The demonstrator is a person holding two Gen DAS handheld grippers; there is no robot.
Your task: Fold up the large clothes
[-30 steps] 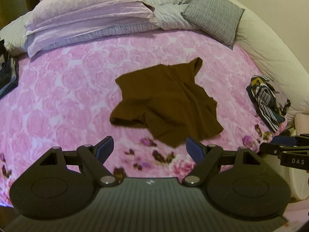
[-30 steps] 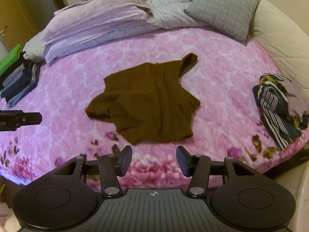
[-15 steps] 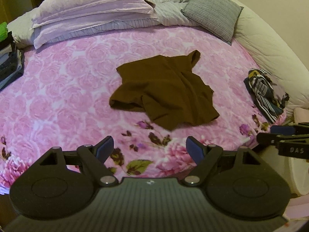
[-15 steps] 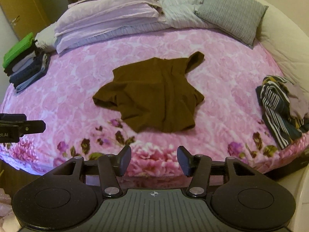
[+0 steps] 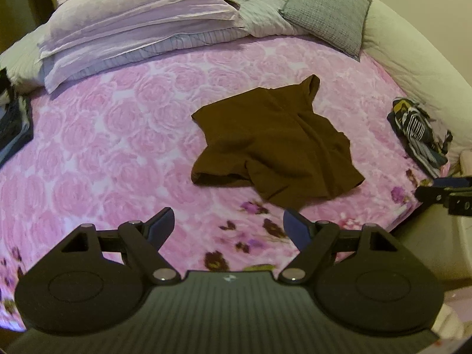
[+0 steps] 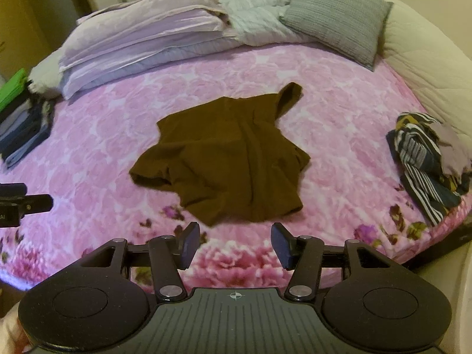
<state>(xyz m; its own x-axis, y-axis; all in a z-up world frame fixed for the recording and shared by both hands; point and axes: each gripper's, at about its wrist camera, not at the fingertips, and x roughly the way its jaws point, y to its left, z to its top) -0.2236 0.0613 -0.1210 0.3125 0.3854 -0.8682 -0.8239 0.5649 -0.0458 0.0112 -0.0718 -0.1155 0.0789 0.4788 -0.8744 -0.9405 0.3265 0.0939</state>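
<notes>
So the brown shirt (image 5: 274,144) is lying crumpled mid-bed on the pink floral blanket (image 5: 118,135), just past both tools. Left tool (image 5: 228,228) has its fingers spread apart, holding nothing, hovering near the shirt's near hem. Right tool (image 6: 234,246) is the same, fingers apart and empty, with the shirt straight ahead.
</notes>
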